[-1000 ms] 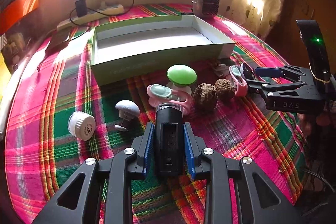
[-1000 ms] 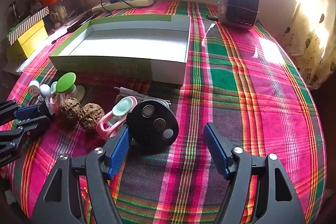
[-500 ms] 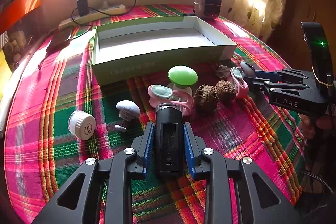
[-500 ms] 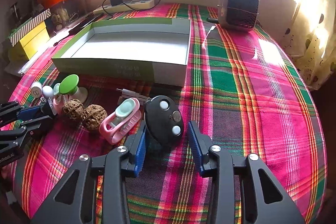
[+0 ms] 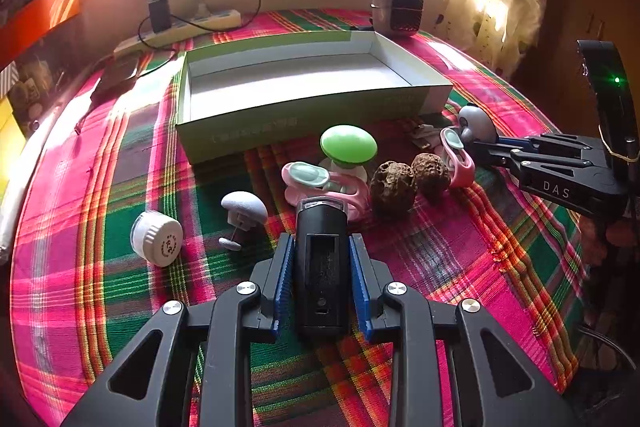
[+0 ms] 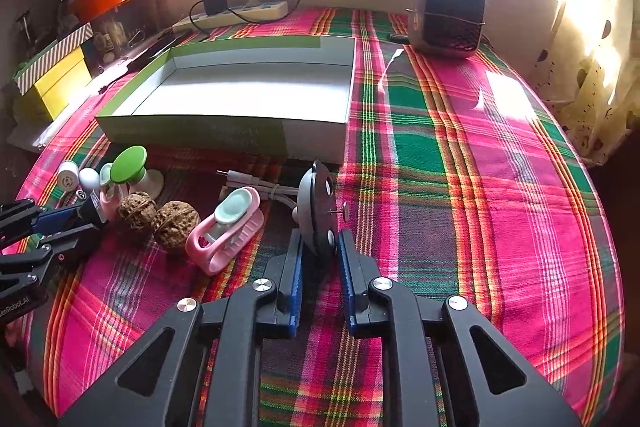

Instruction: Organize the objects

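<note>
My left gripper (image 5: 322, 243) is shut on a black oblong device (image 5: 321, 267) just above the plaid cloth; it also shows at the left edge of the right wrist view (image 6: 60, 223). My right gripper (image 6: 319, 243) is closing its jaws on a dark round disc (image 6: 316, 211) that stands on edge, and the blue pads press on both its sides. The left wrist view shows that gripper (image 5: 488, 145) and the disc (image 5: 474, 123) at the right. An open green-and-white box (image 5: 304, 115) lies behind both, with nothing inside.
Between the grippers lie a green-topped knob (image 5: 348, 145), two pink clips (image 5: 320, 183) (image 6: 226, 227), two walnuts (image 5: 394, 185), a white mushroom shape (image 5: 244, 207), a white cap (image 5: 158, 237) and a white cable (image 6: 256, 185). A small heater (image 6: 448, 11) and a power strip (image 6: 240, 13) stand at the back.
The right gripper's jaws went from wide open to closed on the round disc, which tipped from lying face up to standing on edge. The left gripper kept still with the black device.
</note>
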A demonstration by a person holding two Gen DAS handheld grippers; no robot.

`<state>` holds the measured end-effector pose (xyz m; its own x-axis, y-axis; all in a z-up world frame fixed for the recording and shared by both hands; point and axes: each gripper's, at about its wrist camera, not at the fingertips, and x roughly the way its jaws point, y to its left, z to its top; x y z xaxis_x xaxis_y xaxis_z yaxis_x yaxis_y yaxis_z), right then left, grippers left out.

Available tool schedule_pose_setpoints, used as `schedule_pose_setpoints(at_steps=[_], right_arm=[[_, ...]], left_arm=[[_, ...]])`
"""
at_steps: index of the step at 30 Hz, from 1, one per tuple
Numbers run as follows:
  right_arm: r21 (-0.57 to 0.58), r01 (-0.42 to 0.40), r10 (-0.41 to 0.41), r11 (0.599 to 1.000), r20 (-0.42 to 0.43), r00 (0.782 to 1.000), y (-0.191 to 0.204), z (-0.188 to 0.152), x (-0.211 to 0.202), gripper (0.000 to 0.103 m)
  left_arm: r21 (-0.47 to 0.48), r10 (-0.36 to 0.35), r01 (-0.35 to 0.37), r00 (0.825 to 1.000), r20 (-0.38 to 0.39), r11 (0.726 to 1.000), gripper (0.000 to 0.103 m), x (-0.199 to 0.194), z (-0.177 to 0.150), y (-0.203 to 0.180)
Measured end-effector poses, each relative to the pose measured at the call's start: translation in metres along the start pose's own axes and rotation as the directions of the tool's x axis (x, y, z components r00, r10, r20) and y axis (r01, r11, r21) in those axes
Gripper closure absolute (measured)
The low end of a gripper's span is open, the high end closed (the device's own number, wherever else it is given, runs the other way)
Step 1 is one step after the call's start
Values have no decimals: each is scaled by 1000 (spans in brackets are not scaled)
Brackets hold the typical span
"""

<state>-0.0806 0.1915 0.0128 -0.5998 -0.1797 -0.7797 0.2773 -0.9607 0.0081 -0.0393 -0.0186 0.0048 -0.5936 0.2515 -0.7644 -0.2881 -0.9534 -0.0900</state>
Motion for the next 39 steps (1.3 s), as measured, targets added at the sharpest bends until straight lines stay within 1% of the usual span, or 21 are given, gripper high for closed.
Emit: schedule_pose_setpoints(at_steps=[8, 10, 11, 12, 14, 28, 29, 30, 31, 35, 36, 39], right_arm=[[6, -25, 25, 1000, 0, 1000, -1, -2, -2, 86], [7, -28, 28, 1000, -1, 1000, -1, -2, -2, 80], [5, -28, 28, 1000, -2, 1000, 0, -2, -1, 71], [4, -21, 21, 1000, -3, 1000, 1, -1, -1, 60], [-5, -10, 10, 1000, -9, 1000, 4, -1, 1, 50], [-12, 7, -7, 1000, -15, 1000, 6, 13, 13, 50], [-11, 7, -8, 1000, -14, 1000, 6, 13, 13, 52], [-11, 8, -8, 1000, -12, 1000, 6, 13, 13, 58], [-9, 9, -9, 1000, -10, 1000, 5, 13, 13, 61], [4, 9, -9, 1000, -6, 1000, 3, 13, 12, 71], [6, 8, -8, 1000, -5, 1000, 2, 13, 12, 72], [7, 8, -8, 1000, -5, 1000, 3, 13, 12, 72]], left_arm=[[-1, -1, 1, 1000, 0, 1000, 78, 0, 0, 0], [0, 0, 0, 1000, 0, 1000, 78, 0, 0, 0], [0, 0, 0, 1000, 0, 1000, 78, 0, 0, 0], [-1, -1, 1, 1000, 0, 1000, 78, 0, 0, 0], [-2, -1, 1, 1000, 0, 1000, 78, 0, 0, 0], [-1, -1, 1, 1000, 1, 1000, 78, 0, 0, 1], [-1, -1, 1, 1000, 1, 1000, 78, 0, 0, 1], [-1, -1, 1, 1000, 1, 1000, 78, 0, 0, 1], [-1, 0, 0, 1000, 1, 1000, 78, 0, 0, 1], [0, 1, -1, 1000, 1, 1000, 78, 0, 0, 0], [-1, 0, 0, 1000, 1, 1000, 78, 0, 0, 1], [-1, 0, 0, 1000, 2, 1000, 78, 0, 0, 0]])
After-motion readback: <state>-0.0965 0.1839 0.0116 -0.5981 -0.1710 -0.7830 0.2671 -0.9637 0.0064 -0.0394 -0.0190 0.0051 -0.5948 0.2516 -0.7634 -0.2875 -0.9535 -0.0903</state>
